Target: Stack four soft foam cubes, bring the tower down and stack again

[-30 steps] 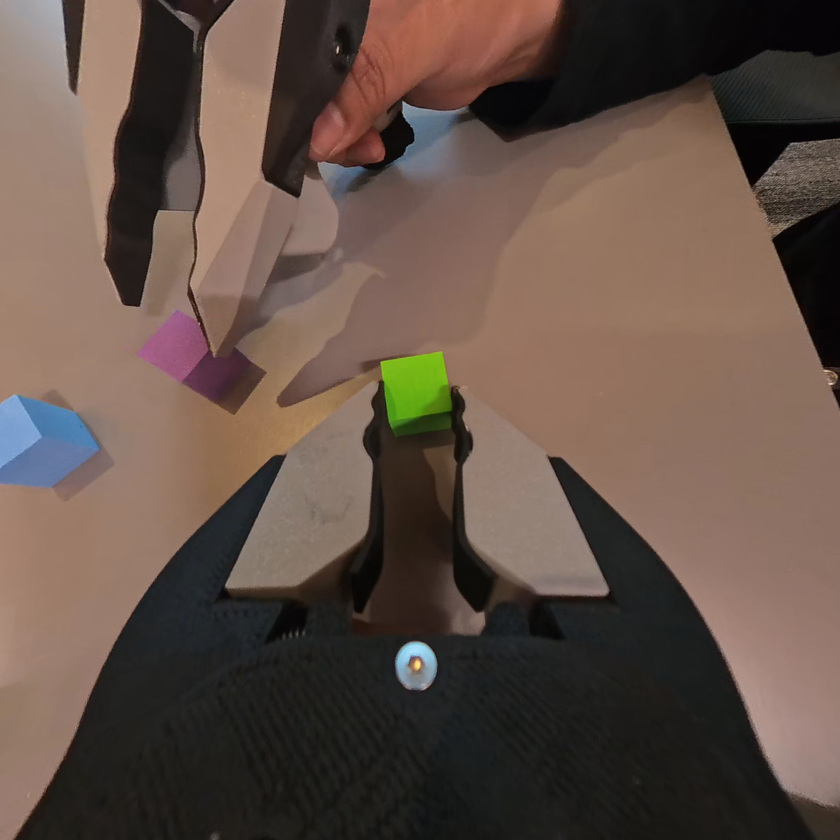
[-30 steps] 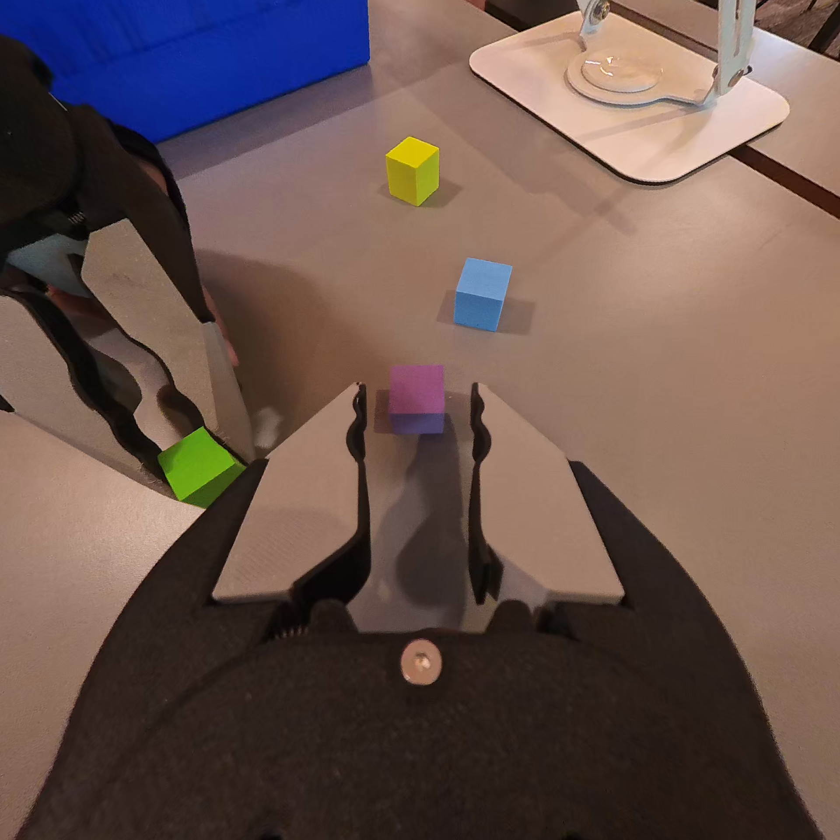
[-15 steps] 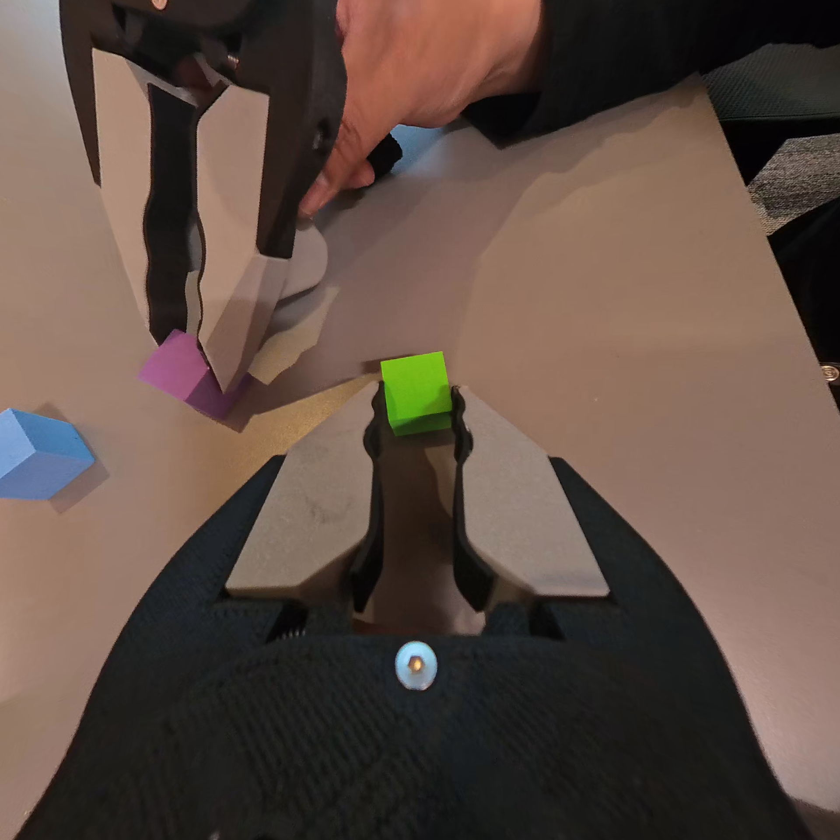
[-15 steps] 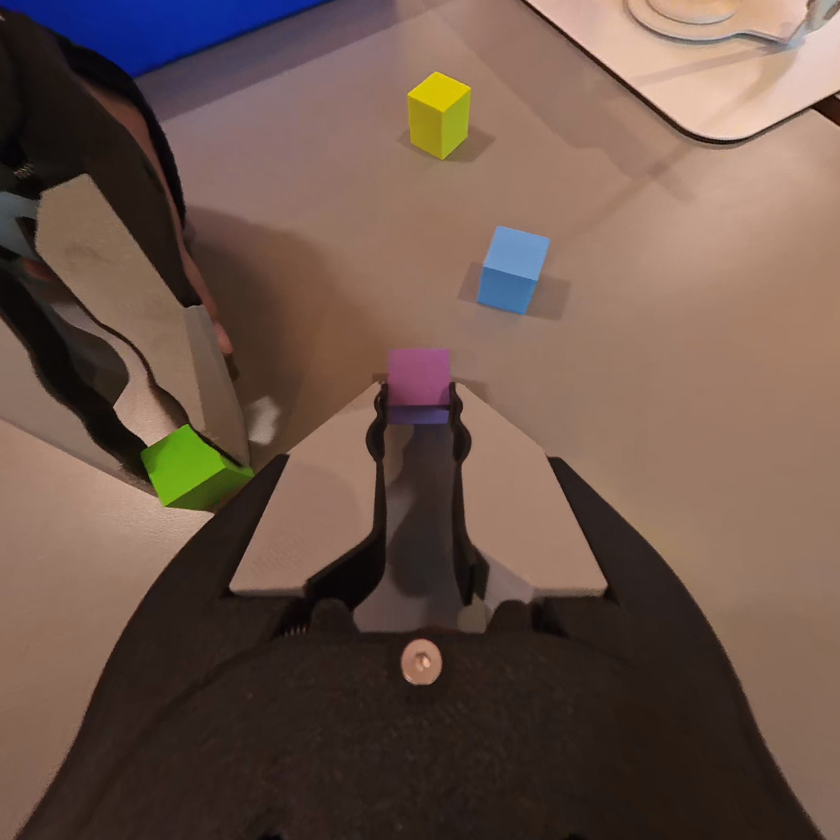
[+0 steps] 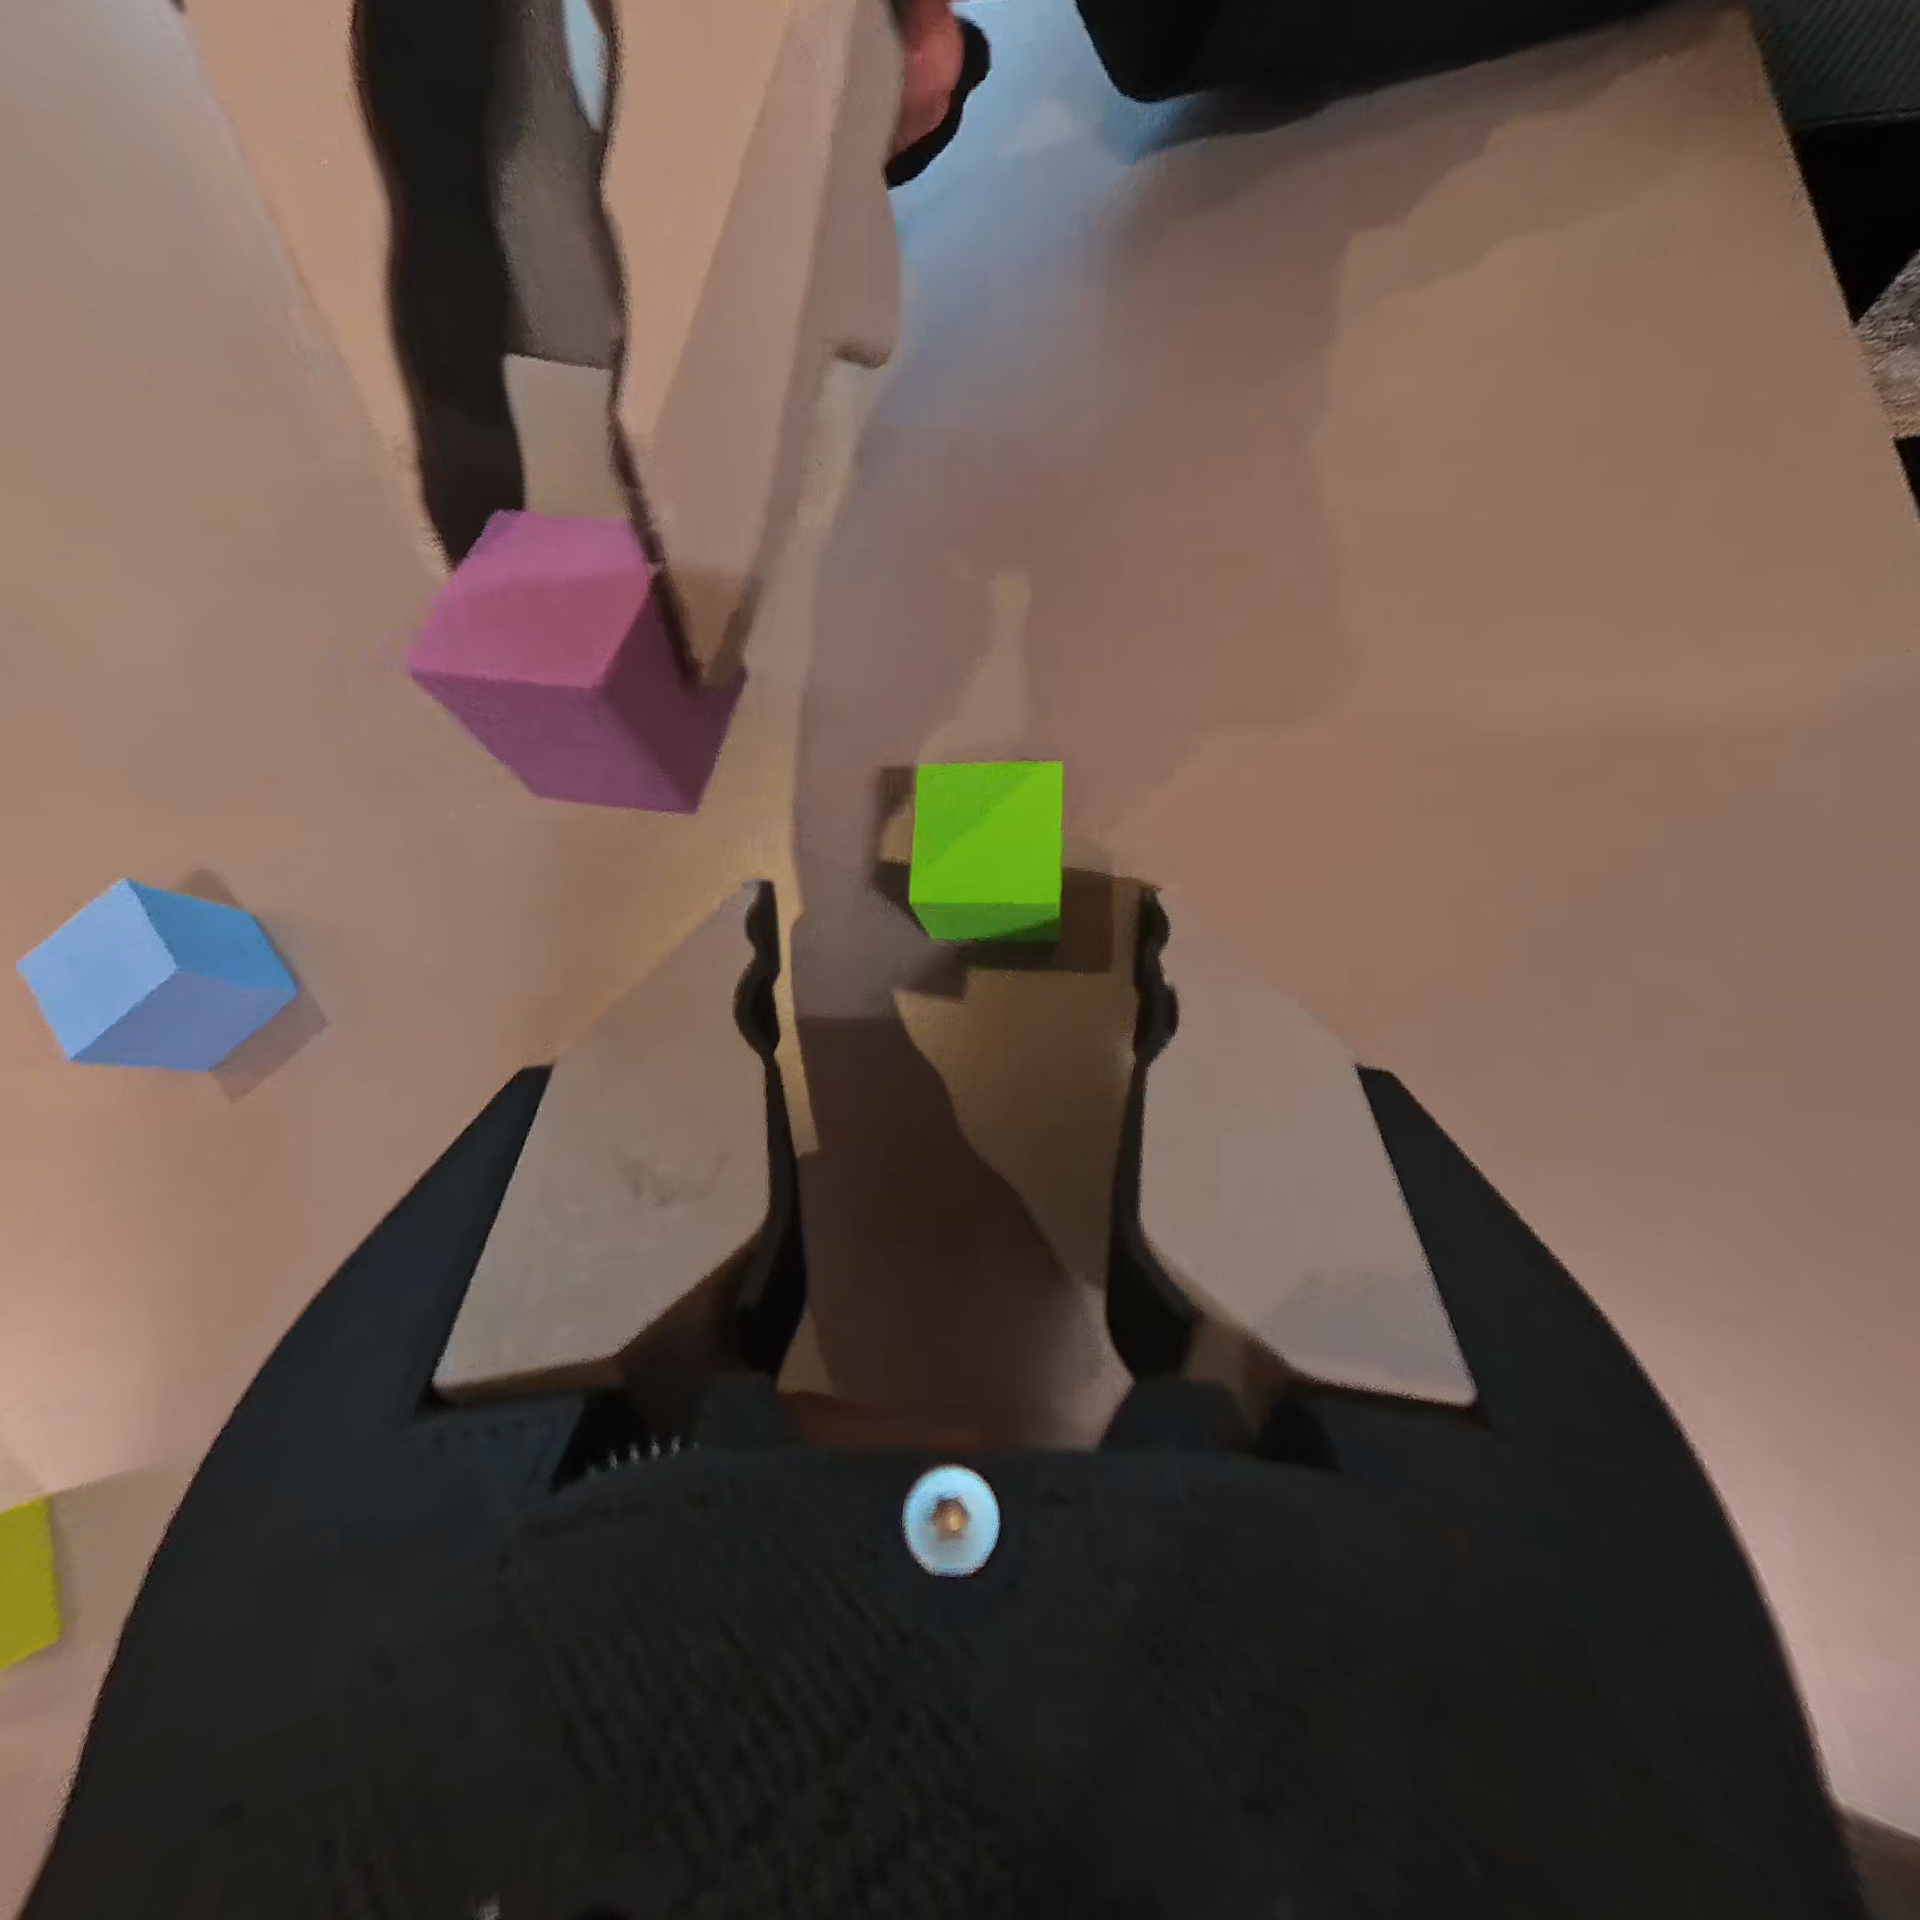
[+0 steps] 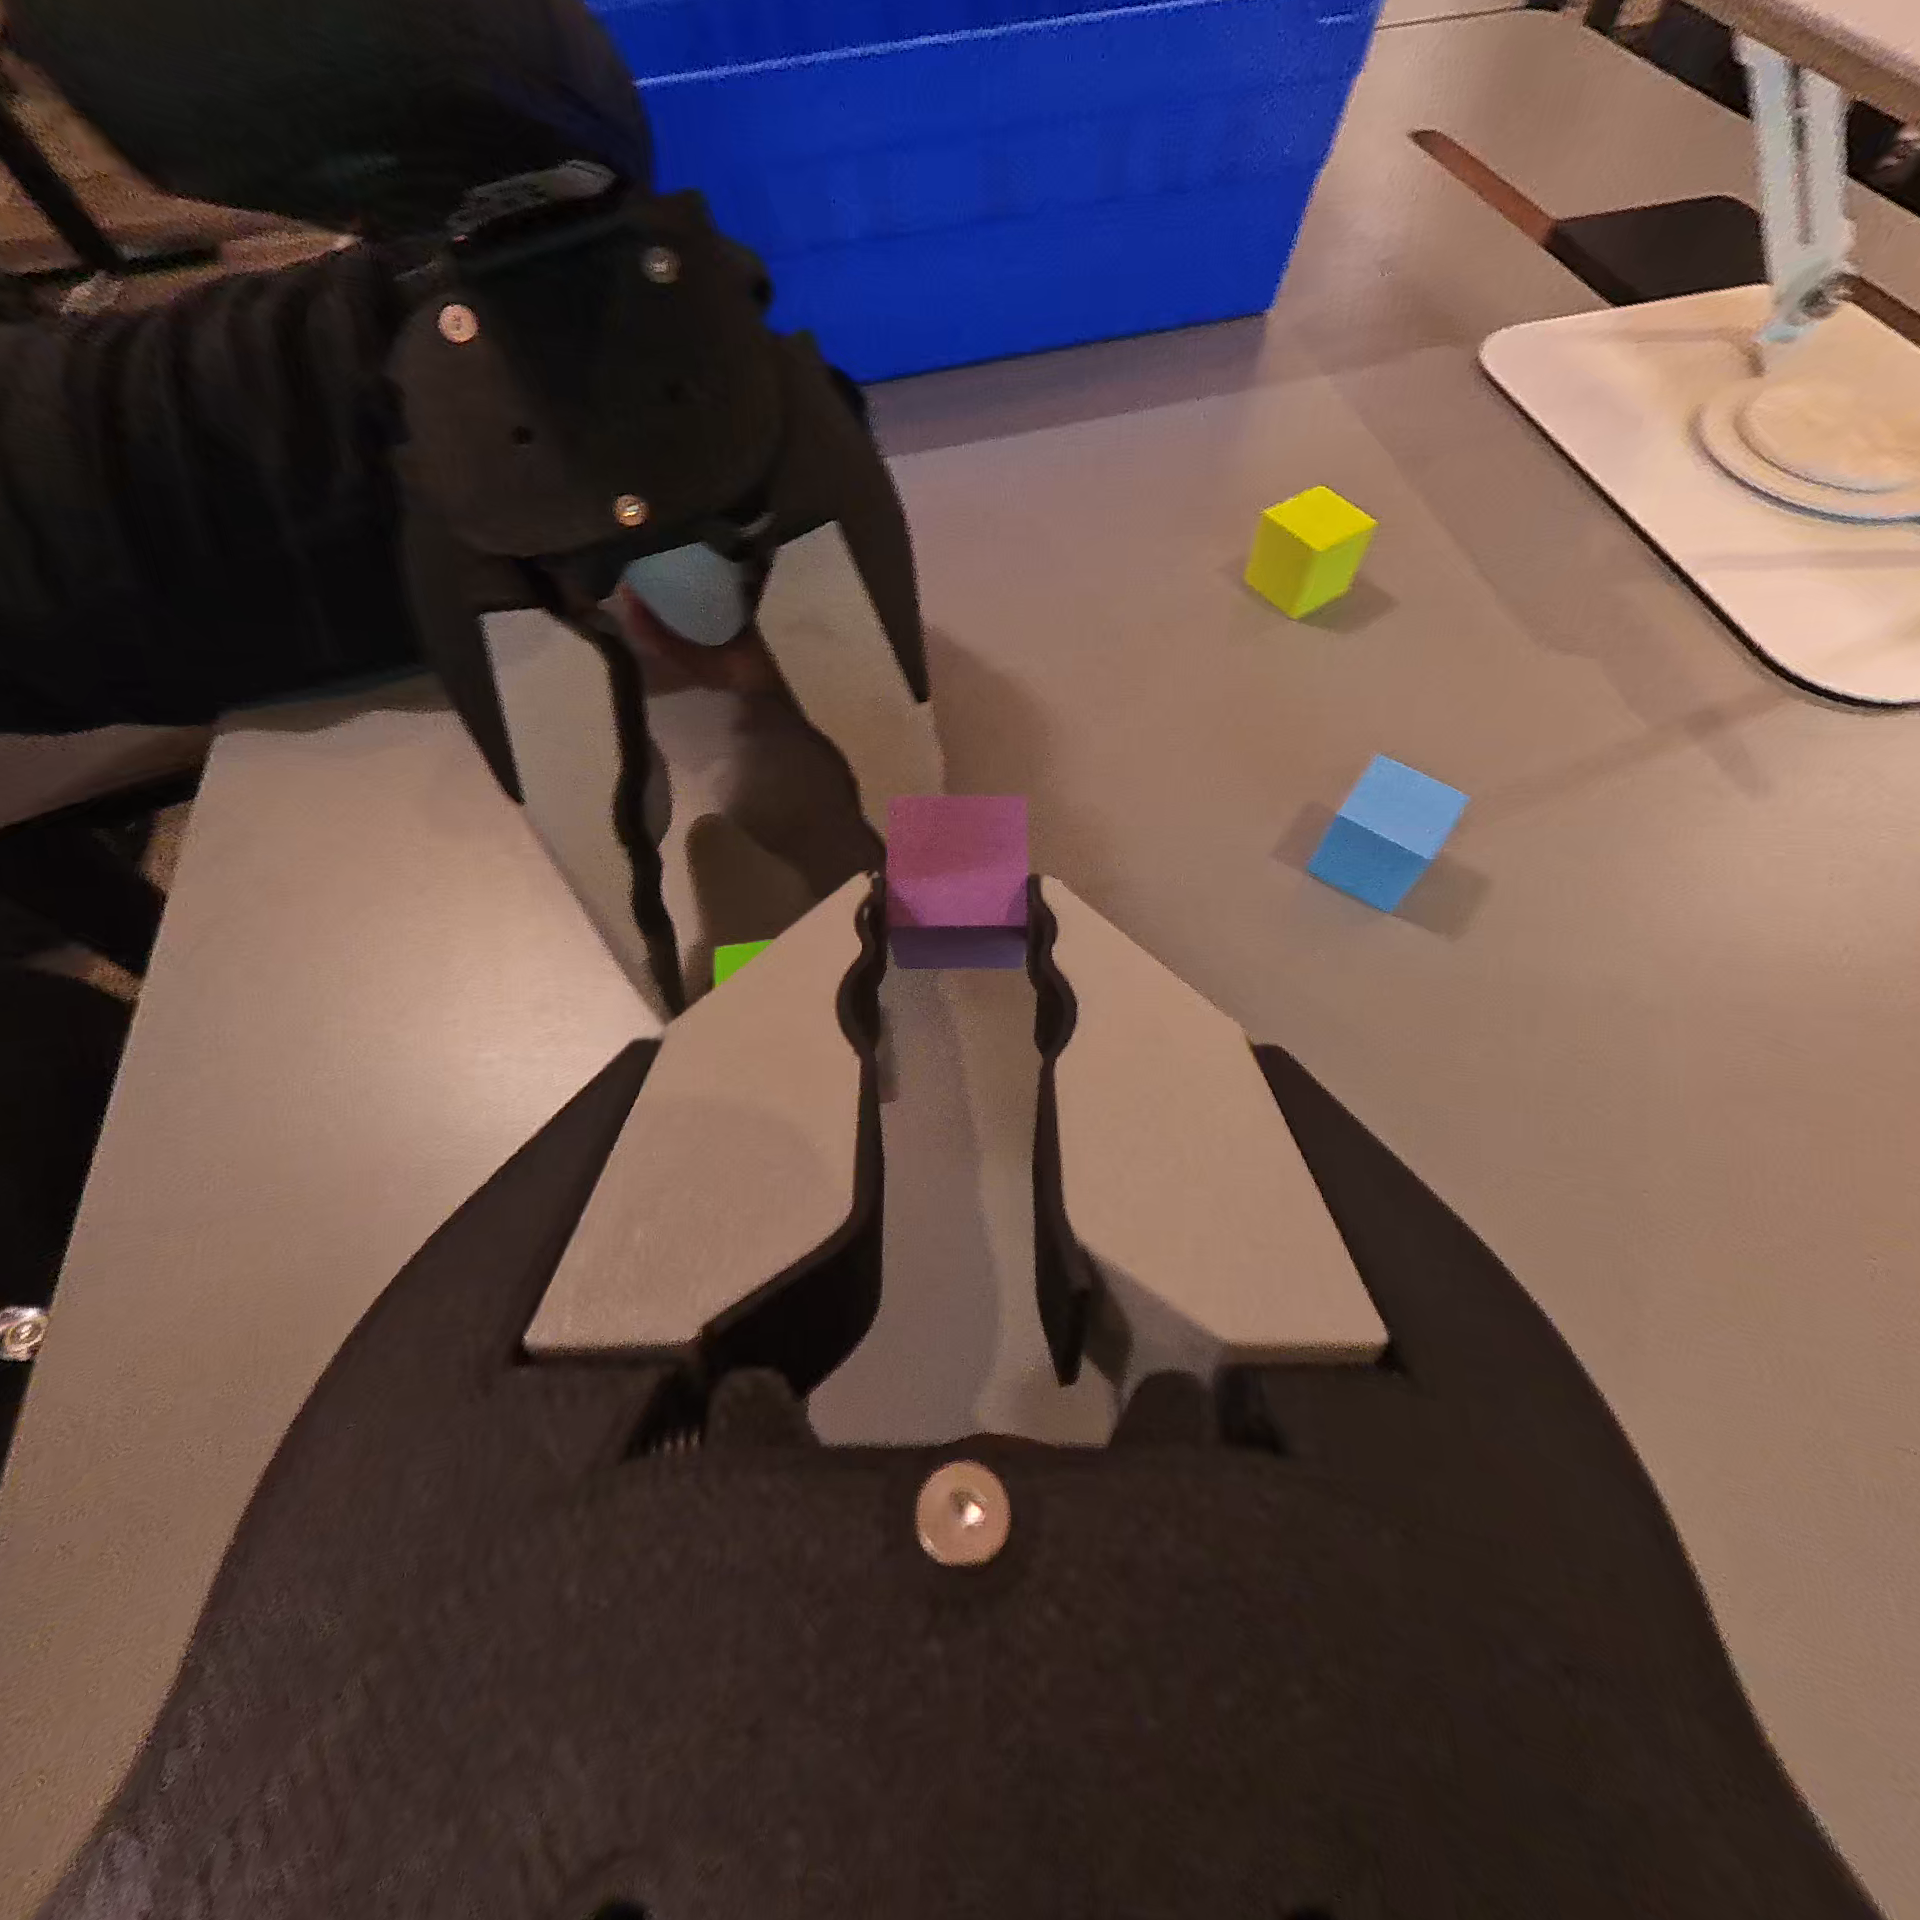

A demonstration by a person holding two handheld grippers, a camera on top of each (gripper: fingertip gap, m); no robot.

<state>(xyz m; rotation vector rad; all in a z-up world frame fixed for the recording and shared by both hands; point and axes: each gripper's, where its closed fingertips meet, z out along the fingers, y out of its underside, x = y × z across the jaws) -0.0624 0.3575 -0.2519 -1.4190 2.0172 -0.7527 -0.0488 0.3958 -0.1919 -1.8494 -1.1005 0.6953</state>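
Note:
My left gripper [image 5: 951,914] is open. The green cube [image 5: 987,850] rests on the table just ahead of its tips, with a gap on each side. A sliver of the green cube [image 6: 740,958] shows in the right wrist view below the left gripper [image 6: 790,883]. My right gripper [image 6: 954,902] is shut on the purple cube [image 6: 956,868] and holds it in the air. In the left wrist view the purple cube [image 5: 566,660] hangs from the right gripper's fingers [image 5: 727,488], up and left of the green cube. A blue cube [image 6: 1387,831] and a yellow cube [image 6: 1311,549] lie on the table.
A blue bin [image 6: 987,177] stands at the back of the grey table [image 6: 1558,1091]. A white stand base [image 6: 1704,468] sits at the right. The blue cube [image 5: 156,977] and yellow cube [image 5: 26,1579] show at the left in the left wrist view. The grippers' ends are close to 7 cm from one another.
My left gripper opened and let go of the green cube, which stays on the table. My right gripper, shut on the purple cube, lifted it and carried it toward the green cube.

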